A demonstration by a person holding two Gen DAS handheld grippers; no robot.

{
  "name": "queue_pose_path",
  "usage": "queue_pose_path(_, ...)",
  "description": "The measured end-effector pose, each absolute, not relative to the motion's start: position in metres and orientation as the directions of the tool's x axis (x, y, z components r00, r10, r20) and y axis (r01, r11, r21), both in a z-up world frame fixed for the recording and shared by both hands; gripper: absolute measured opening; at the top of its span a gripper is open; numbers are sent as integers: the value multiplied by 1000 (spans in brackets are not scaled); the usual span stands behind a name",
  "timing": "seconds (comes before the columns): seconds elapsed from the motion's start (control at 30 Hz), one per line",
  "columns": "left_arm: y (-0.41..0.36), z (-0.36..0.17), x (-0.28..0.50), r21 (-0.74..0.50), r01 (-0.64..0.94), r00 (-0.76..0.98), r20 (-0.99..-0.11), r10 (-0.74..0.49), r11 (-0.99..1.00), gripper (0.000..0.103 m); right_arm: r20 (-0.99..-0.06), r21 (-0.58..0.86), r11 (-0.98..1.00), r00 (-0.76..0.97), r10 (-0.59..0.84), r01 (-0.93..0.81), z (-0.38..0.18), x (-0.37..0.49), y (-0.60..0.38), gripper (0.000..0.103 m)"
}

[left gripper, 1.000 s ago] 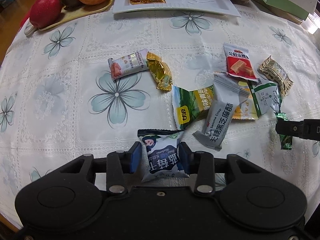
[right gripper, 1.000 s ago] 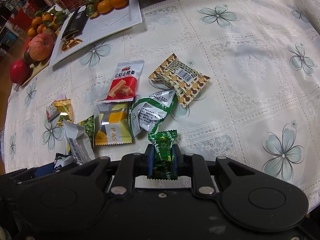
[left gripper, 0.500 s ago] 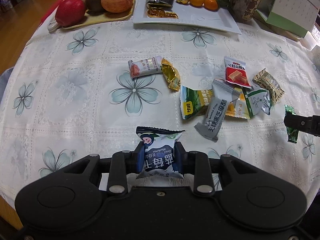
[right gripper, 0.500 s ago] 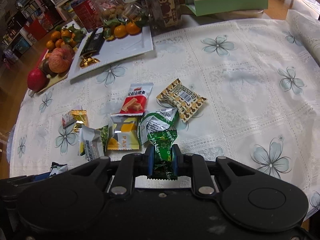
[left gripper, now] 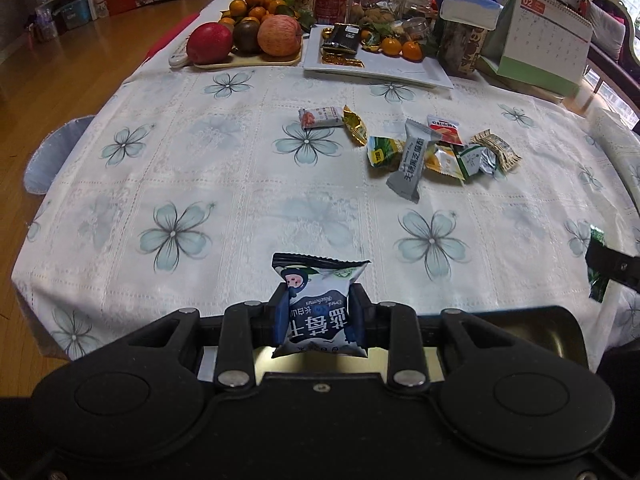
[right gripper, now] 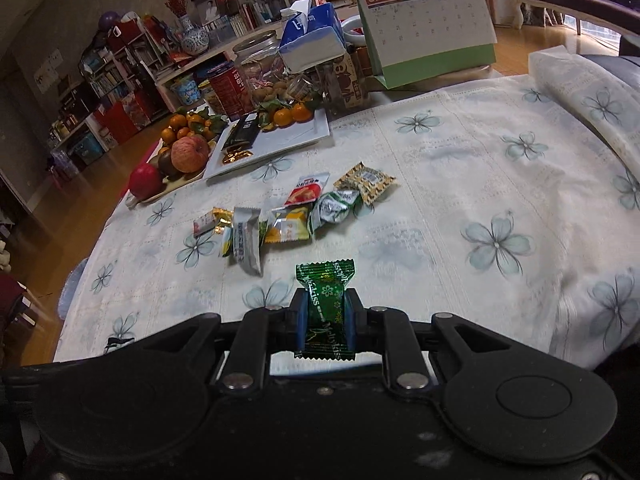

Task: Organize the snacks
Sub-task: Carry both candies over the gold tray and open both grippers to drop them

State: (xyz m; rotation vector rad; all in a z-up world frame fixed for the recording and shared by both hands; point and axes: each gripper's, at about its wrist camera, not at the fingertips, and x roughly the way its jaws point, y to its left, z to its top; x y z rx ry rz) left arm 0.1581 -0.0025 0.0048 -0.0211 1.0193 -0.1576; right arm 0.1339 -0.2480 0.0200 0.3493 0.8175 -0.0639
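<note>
Two grippers, two snacks, both lifted clear of the floral lace tablecloth (left gripper: 224, 184). The left gripper (left gripper: 319, 312) pinches a puffy white-and-blue pillow packet (left gripper: 318, 300) between its blue pads, crimped dark top edge standing up, cartoon face printed on the glossy film. The right gripper (right gripper: 325, 316) is clamped narrow on a slim green foil candy (right gripper: 325, 304), shiny, with serrated ends and a small flower motif.

Out on the cloth, the loose pile of wrappers (left gripper: 440, 152) lies bunched together: a long grey sachet (left gripper: 412, 162) overlapping a green-and-yellow pack, a red-topped one behind, crinkled silver-green foil beside a brown patterned square. Just apart to the left, a pale bar (left gripper: 321, 117) touches a gold foil twist (left gripper: 355, 125).

Farther back, a white rectangular plate (left gripper: 400, 72) carries a dark packet, gold coins and mandarins; beside it a wooden tray (left gripper: 248, 60) bears smooth apples. A desk calendar (right gripper: 428, 20) stands behind.
</note>
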Motion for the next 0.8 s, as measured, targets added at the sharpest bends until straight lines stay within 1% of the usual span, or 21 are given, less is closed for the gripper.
queue_pose_path(0.1, 2, 3, 133, -127, 106, 505, -848, -163, 986, 39, -720, 296, 939, 687, 97, 178, 13, 97, -241, 20)
queue_pose_path(0.33, -3, -10, 82, -120, 117, 453, -877, -161, 986, 39, -746, 334, 924, 651, 137, 188, -6, 39, -225, 20)
queue_pose_path(0.57, -5, -19, 52, -107, 130, 412, -898, -152, 986, 39, -761, 351, 922, 622, 182, 160, -11, 14, -216, 20)
queue_pose_path(0.8, -8, -25, 45, -100, 133, 372, -917, -143, 986, 39, -786, 420, 892, 558, 267, 164, -19, 5, -217, 20)
